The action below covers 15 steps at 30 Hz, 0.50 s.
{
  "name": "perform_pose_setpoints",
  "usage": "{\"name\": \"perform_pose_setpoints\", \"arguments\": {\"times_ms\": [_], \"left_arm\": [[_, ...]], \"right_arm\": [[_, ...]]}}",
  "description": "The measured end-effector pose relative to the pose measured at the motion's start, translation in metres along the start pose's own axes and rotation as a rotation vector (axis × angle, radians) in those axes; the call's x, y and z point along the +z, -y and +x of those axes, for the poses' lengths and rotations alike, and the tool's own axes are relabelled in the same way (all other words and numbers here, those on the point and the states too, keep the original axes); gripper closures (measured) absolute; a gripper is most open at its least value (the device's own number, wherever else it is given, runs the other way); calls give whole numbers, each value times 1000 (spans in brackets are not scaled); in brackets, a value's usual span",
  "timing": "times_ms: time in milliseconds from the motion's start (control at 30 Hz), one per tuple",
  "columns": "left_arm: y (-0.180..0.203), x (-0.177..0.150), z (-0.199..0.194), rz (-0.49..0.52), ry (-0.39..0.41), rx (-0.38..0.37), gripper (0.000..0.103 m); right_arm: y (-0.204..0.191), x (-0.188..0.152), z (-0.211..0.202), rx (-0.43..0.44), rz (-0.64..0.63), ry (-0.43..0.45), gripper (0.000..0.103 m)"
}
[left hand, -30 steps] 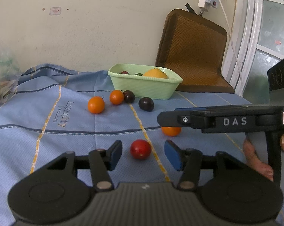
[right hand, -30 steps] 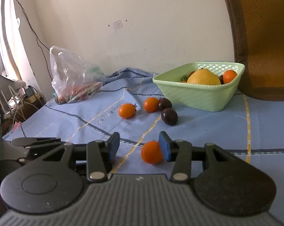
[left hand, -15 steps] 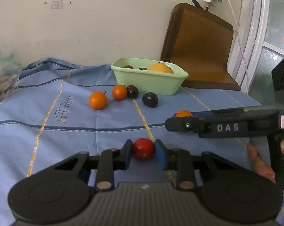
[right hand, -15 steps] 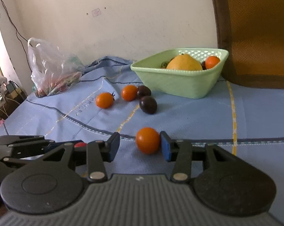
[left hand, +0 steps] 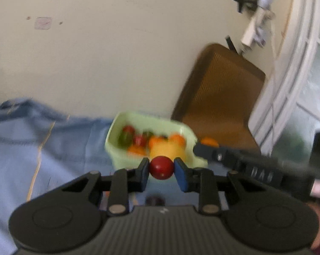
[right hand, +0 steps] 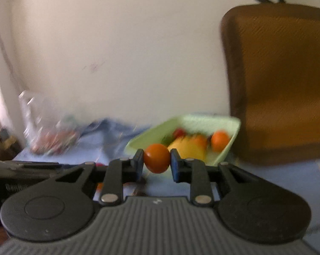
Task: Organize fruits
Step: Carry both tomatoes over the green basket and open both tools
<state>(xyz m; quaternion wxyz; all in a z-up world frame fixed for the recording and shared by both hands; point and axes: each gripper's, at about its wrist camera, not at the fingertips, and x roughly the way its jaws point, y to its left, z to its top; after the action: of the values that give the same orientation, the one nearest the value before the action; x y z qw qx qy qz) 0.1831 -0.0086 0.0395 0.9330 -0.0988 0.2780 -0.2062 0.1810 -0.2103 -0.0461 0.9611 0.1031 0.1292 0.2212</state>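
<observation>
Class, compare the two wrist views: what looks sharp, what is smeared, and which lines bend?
Left wrist view: red tomato sharp, green basket smeared, window frame bowed. Right wrist view: orange tomato fairly sharp, plastic bag streaked, chair back soft.

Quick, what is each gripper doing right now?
Left gripper: shut on the red tomato.
Right gripper: jaws just closed, shut on the orange tomato.

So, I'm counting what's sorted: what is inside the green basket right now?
Inside the pale green plastic basket: a large yellow fruit, round orange fruits, red ones. Blur and overlap prevent a count; anything underneath is hidden.
</observation>
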Motion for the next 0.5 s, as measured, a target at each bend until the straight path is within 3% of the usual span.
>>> {"name": "perform_pose_setpoints", "arguments": {"times_ms": [133, 300, 400, 500], "left_arm": [[-6, 32, 45, -46, -38, 3, 77], [-10, 36, 86, -26, -101, 53, 76], [-13, 32, 96, -26, -116, 75, 63], [-14, 31, 88, -32, -93, 77, 59]], "right_arm": [[20, 5, 31, -68, 53, 2, 74], [32, -4, 49, -81, 72, -12, 70], [31, -5, 47, -96, 67, 17, 52], [29, -5, 36, -99, 53, 61, 50]]}}
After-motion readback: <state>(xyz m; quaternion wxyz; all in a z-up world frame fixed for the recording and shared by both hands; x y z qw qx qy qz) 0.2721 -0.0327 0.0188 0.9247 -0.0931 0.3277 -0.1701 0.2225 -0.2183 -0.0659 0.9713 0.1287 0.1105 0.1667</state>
